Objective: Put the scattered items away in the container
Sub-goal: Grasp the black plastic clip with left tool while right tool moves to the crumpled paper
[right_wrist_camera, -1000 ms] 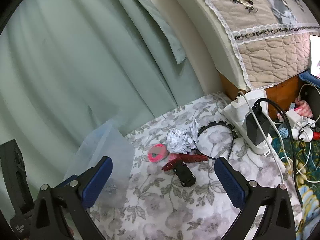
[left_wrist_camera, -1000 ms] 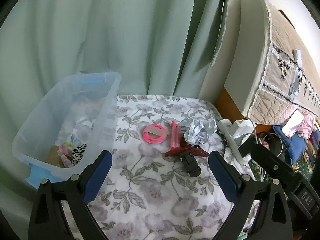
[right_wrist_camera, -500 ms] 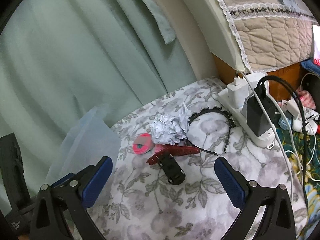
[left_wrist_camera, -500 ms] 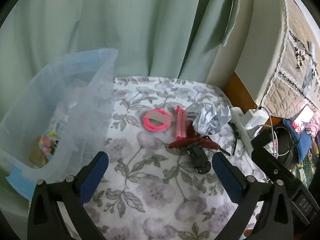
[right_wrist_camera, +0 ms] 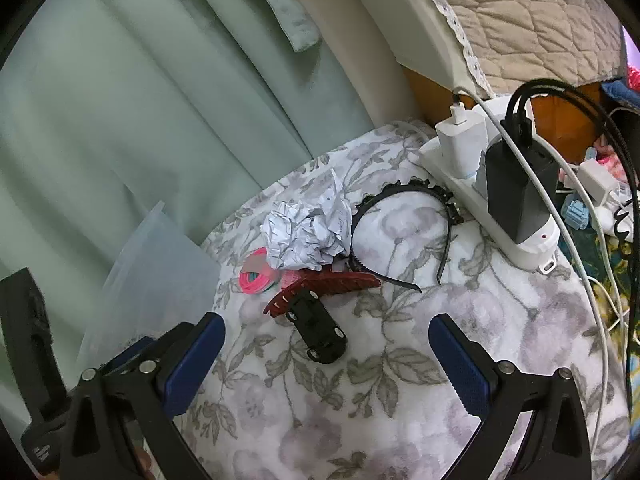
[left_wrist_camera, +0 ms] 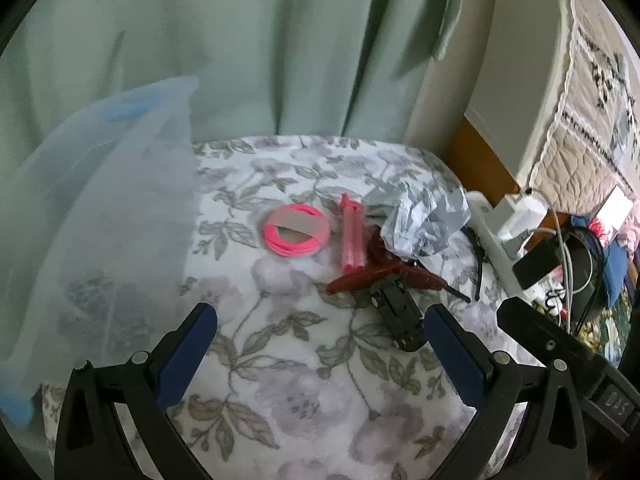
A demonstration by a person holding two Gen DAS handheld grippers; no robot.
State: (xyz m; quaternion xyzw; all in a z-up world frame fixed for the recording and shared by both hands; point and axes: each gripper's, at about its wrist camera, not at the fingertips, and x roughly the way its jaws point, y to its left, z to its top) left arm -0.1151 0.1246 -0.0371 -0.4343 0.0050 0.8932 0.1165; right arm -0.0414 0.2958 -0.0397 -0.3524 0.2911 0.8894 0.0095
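Observation:
On the floral cloth lies a small heap: a pink coil of bands (left_wrist_camera: pixel 295 231), a pink stick (left_wrist_camera: pixel 352 240), crumpled paper (left_wrist_camera: pixel 420 220), a dark red hair claw (left_wrist_camera: pixel 384 276), a black toy car (left_wrist_camera: pixel 398 316) and a black headband (right_wrist_camera: pixel 404 200). The clear plastic bin (left_wrist_camera: pixel 100 220) stands at the left. My left gripper (left_wrist_camera: pixel 320 356) hangs open above the cloth, short of the heap, the car near its right finger. My right gripper (right_wrist_camera: pixel 326 364) is open too, nothing between its fingers, with the car (right_wrist_camera: pixel 320 328) just ahead of it.
A white power strip (right_wrist_camera: pixel 480 200) with a white charger (right_wrist_camera: pixel 456 144) and a black adapter (right_wrist_camera: pixel 516 192) sits at the cloth's right edge, its cables trailing right. Green curtain (left_wrist_camera: pixel 240 60) hangs behind. A quilt-covered piece of furniture (right_wrist_camera: pixel 520 20) stands at the far right.
Both grippers have sunk and come closer to the heap, which now looks larger in both views. The bin's inside has dropped out of the left view. Nothing was picked up.

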